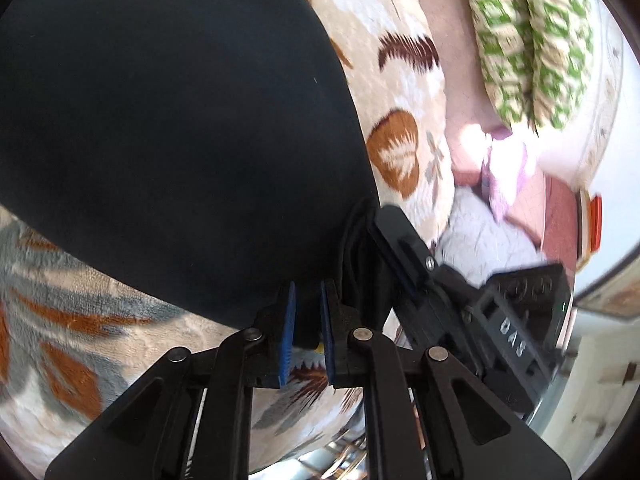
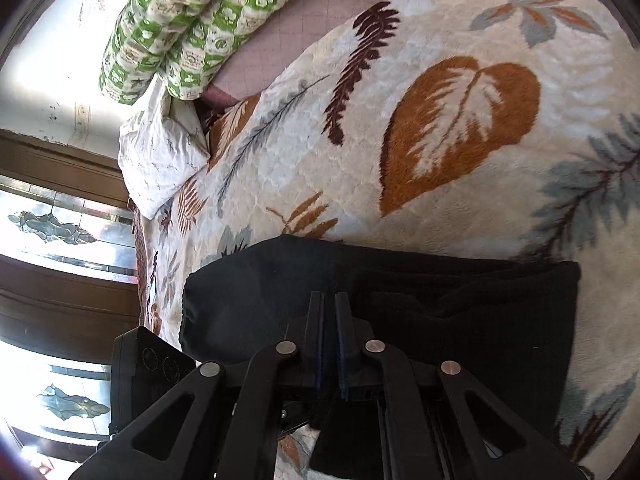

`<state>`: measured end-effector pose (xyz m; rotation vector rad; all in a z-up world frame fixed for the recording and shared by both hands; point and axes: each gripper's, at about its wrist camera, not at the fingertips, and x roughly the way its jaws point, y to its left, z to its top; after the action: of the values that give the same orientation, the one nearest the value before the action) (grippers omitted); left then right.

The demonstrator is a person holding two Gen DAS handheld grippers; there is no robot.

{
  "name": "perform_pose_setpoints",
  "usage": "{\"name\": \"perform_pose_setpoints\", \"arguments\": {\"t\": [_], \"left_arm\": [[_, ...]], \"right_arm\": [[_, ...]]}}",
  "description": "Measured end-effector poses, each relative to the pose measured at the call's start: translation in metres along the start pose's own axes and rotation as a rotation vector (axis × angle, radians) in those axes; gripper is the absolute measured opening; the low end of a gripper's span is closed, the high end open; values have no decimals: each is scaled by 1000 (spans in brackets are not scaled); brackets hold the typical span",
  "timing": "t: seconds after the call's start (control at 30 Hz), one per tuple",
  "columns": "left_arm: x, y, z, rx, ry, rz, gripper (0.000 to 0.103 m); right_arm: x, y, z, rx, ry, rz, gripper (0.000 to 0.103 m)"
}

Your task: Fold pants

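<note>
The black pants (image 1: 168,128) lie on a cream blanket with leaf prints (image 1: 404,92). In the left wrist view my left gripper (image 1: 307,300) is shut on a fold of the pants' edge, with cloth between the blue pads. The right gripper (image 1: 384,224) shows beside it, clamped on bunched black cloth. In the right wrist view my right gripper (image 2: 329,304) is shut on the pants (image 2: 460,320), which spread folded under and ahead of it on the blanket (image 2: 460,128).
Two green-and-white patterned pillows (image 2: 180,24) and a white pillow (image 2: 160,152) lie at the far end of the bed. A wooden frame with patterned glass panels (image 2: 52,232) stands past the bed's edge. A pink cloth (image 1: 504,176) lies beside the bed.
</note>
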<state>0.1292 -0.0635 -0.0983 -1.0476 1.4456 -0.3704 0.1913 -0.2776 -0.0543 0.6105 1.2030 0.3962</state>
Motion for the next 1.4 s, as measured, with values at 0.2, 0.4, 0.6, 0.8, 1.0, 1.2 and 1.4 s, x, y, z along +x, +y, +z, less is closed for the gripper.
{"name": "perform_pose_setpoints", "arguments": {"t": [0.2,0.4,0.6,0.8,1.0,1.2,1.4], "left_arm": [[-2,-2,-18,109,-11,-18,48],[-4,-4,-43,217,-21,29,54],[-26,3,-35,168,-60,10,54],[-27,-21,-14,188,-42,54,60],[-5,-40,3,222,8,123,60],[18,-57,8,331,40,147,60],[43,-70,9,390,87,180,60]], "right_arm": [[-5,1,0,-13,3,13,7],[-41,-16,4,19,-57,13,8],[-81,-50,-22,124,-104,143,11],[-92,-90,-87,321,-169,247,47],[-47,-120,-122,598,-178,395,48],[-33,-126,-125,731,-277,486,60],[-34,-137,-128,797,-293,553,61]]}}
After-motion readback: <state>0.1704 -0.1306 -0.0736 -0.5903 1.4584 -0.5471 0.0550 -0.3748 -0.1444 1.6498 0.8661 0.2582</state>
